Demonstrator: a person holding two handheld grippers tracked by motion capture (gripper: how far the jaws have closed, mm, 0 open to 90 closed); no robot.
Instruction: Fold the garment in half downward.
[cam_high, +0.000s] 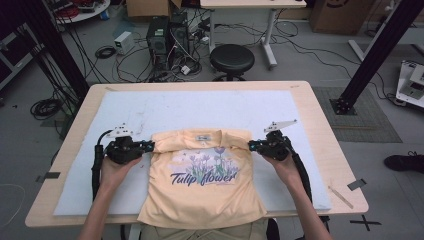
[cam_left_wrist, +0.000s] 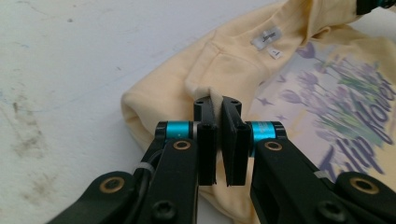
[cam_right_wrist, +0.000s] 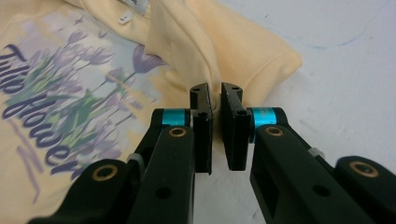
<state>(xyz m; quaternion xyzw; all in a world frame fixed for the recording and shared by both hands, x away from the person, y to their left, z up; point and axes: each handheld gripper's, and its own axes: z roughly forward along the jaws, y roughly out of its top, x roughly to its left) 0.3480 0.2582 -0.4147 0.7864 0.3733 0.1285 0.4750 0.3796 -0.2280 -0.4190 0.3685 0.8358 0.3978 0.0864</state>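
A pale yellow T-shirt (cam_high: 205, 187) with a purple tulip print and the words "Tulip flower" lies face up on the white mat (cam_high: 200, 107), its hem hanging over the near table edge. My left gripper (cam_high: 150, 146) is shut on a fold of the shirt's left shoulder (cam_left_wrist: 215, 100). My right gripper (cam_high: 251, 145) is shut on a fold of the right shoulder (cam_right_wrist: 215, 95). The sleeves are folded in by the jaws, and the neck label (cam_left_wrist: 266, 38) faces up. A hand holds each gripper.
The mat covers most of the wooden table (cam_high: 320, 115). Bare mat stretches behind the shirt and to both sides. Beyond the table stand a black stool (cam_high: 231, 59), computer towers (cam_high: 167, 35) and loose cables on the floor.
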